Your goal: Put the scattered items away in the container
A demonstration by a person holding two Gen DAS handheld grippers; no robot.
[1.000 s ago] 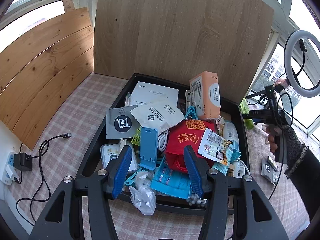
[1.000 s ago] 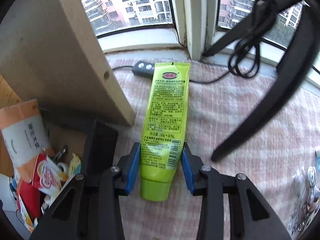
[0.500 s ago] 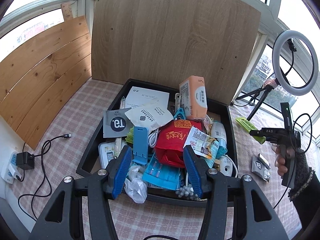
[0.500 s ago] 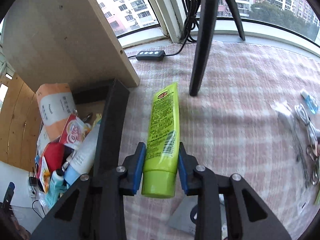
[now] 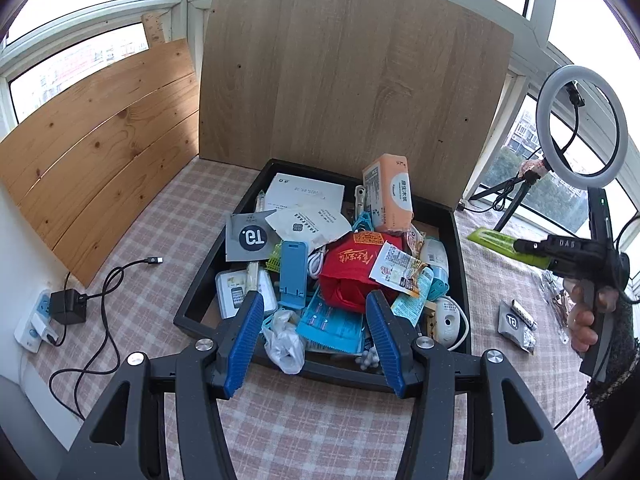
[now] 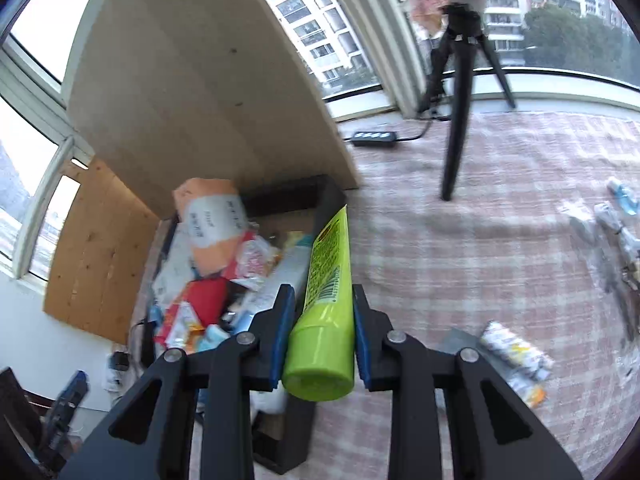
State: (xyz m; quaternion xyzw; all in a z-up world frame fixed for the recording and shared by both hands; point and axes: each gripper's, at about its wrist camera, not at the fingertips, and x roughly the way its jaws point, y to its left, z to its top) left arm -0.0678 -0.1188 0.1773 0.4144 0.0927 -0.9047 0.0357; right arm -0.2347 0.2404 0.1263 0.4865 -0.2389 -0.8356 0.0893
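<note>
My right gripper (image 6: 322, 330) is shut on a lime-green tube (image 6: 326, 300) and holds it in the air above the right wall of the black tray (image 6: 288, 436). The tube also shows in the left wrist view (image 5: 500, 244), to the right of the tray (image 5: 460, 240). The tray is heaped with packets, a red pouch (image 5: 352, 268), an orange tissue pack (image 5: 388, 196) and a blue stand (image 5: 294, 276). My left gripper (image 5: 314, 340) is open and empty above the tray's near edge.
Loose packets (image 5: 516, 322) lie on the checked cloth right of the tray; they also show in the right wrist view (image 6: 516, 356). A ring light on a tripod (image 5: 576, 128) stands far right. A wooden board (image 5: 352, 88) leans behind the tray. A charger and cable (image 5: 80, 304) lie left.
My right gripper has lifted the green tube off the cloth and carried it left to the tray's right wall. My left gripper has drawn back and up from the tray.
</note>
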